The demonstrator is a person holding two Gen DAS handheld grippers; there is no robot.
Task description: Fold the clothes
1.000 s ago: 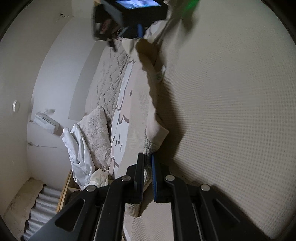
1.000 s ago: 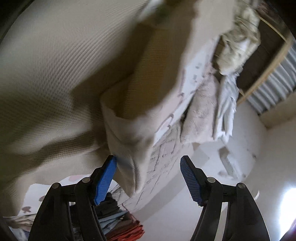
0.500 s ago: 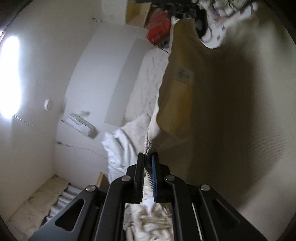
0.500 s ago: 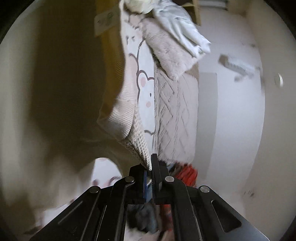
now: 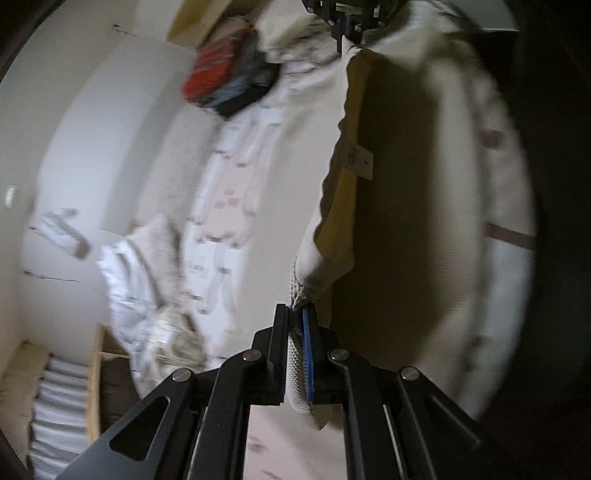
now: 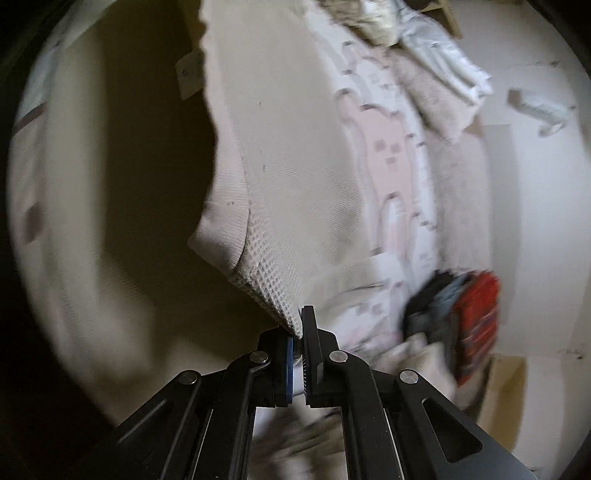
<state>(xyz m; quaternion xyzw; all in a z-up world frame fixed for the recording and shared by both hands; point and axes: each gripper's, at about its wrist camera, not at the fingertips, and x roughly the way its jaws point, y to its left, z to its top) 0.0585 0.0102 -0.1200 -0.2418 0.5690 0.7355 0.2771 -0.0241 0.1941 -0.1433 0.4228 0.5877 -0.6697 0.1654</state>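
Observation:
A cream waffle-knit garment (image 5: 413, 206) hangs stretched between both grippers, lifted off the bed. My left gripper (image 5: 295, 314) is shut on one ribbed corner of it. My right gripper (image 6: 298, 325) is shut on the other corner, where the waffle weave (image 6: 266, 266) bunches at the pads. In the left wrist view the right gripper (image 5: 347, 26) shows at the top edge, pinching the far corner. A white care label (image 5: 360, 158) hangs on the inner seam. Both views are blurred by motion.
Below lies a bed with a pink-and-white cartoon-print cover (image 6: 391, 155). A fuzzy pillow (image 5: 162, 243) and crumpled white cloth (image 5: 125, 295) sit at one end. A stack of folded red, grey and dark clothes (image 6: 461, 314) sits at the other. White walls surround the bed.
The right gripper went from open around the garment's edge to shut on its corner. Both grippers rose and swung, lifting the garment off the bed and spreading it between them.

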